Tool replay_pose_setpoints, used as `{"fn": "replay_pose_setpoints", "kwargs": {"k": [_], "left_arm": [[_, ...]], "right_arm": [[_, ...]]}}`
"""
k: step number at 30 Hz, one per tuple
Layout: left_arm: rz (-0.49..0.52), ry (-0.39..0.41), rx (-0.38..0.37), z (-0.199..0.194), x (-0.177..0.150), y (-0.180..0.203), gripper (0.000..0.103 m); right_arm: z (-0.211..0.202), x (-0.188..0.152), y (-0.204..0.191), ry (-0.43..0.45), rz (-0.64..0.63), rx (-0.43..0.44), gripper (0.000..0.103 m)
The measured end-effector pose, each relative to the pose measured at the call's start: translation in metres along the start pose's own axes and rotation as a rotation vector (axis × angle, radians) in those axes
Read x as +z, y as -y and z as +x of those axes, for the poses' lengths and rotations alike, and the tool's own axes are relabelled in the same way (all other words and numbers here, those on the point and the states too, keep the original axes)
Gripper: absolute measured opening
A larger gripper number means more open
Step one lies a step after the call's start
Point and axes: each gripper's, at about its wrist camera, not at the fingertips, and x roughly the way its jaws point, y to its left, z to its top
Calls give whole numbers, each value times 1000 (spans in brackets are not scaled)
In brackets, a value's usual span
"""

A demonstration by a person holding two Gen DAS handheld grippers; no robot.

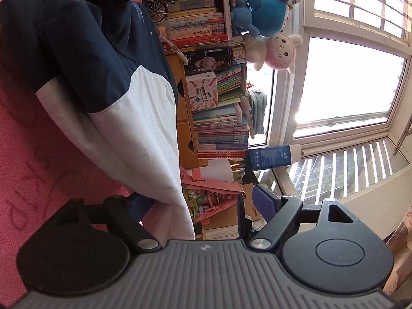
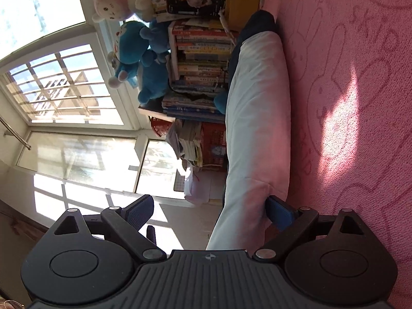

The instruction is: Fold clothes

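Pink, looped bedding printed with rabbits and the word "skip" (image 1: 31, 134) fills one side of both wrist views, which are rolled sideways. On it lies a navy-and-white shirt (image 1: 108, 82), navy across the collar and sleeve end, white over the rest, with one part folded over onto itself. Its white hem runs down toward the left gripper (image 1: 199, 203).

That gripper's jaws stand wide apart. One blue pad shows clear against the room, while the other is partly hidden behind the hanging white cloth, which lies between the two fingers. Whether the pad touches the fabric cannot be told, and the jaws are not closed on it.

In the right wrist view the shirt (image 2: 257, 118) appears as a long white roll along the edge of the bedding (image 2: 360, 128), its navy end farthest from the camera. The right gripper (image 2: 209, 209) is also spread wide, and the white cloth passes between its fingers. One blue pad sits just beside or against the fabric near the bedding; the other hangs free over the sunlit floor.

Behind the shirt stand stacked books (image 1: 203, 7) on wooden shelves, blue plush toys (image 2: 144, 59), a pink-and-white plush rabbit (image 1: 278, 49) and a barred window (image 1: 355, 77).
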Motion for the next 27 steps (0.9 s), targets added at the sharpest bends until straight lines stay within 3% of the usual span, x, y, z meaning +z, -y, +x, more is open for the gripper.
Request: {"fn": "replay_pose_setpoints", "kwargs": {"k": [3,4,8,9,11,14,17,19,21,24,26,27], "left_arm": [[-25,4,-38,-3,4,-3,83],[-29,3,-42,-5,5,-4,83],[-13,-10,21,-5,4,-9,85],[-10,-13,39,-4,3,-10,89],[22,-11,63,-2,-2,-9,90],[91,1,100,6,-7,3,100],[130,57,147,15,-11,10,100],[111,81,152,19,-11,7,89],[36,65,136,22,-9,-4,56],[-35,34,151,21,-7,-20,42],[-40,20,175,19,-8,-26,22],[-38,12,187,18,-8,-28,21]], "right_arm": [[18,7,2,3,36,-10,94],[23,8,1,-2,39,-52,92],[32,9,-10,-20,17,-212,40],[31,8,-16,-24,6,-235,33],[30,8,-27,-30,-16,-282,30],[28,7,-43,-40,-48,-348,25],[28,3,-57,-43,-74,-345,25],[30,0,-64,-46,-96,-347,25],[25,4,-52,-22,-66,-347,32],[19,11,-33,14,-22,-347,38],[15,16,-21,38,8,-347,43],[12,18,-15,50,23,-347,49]]}}
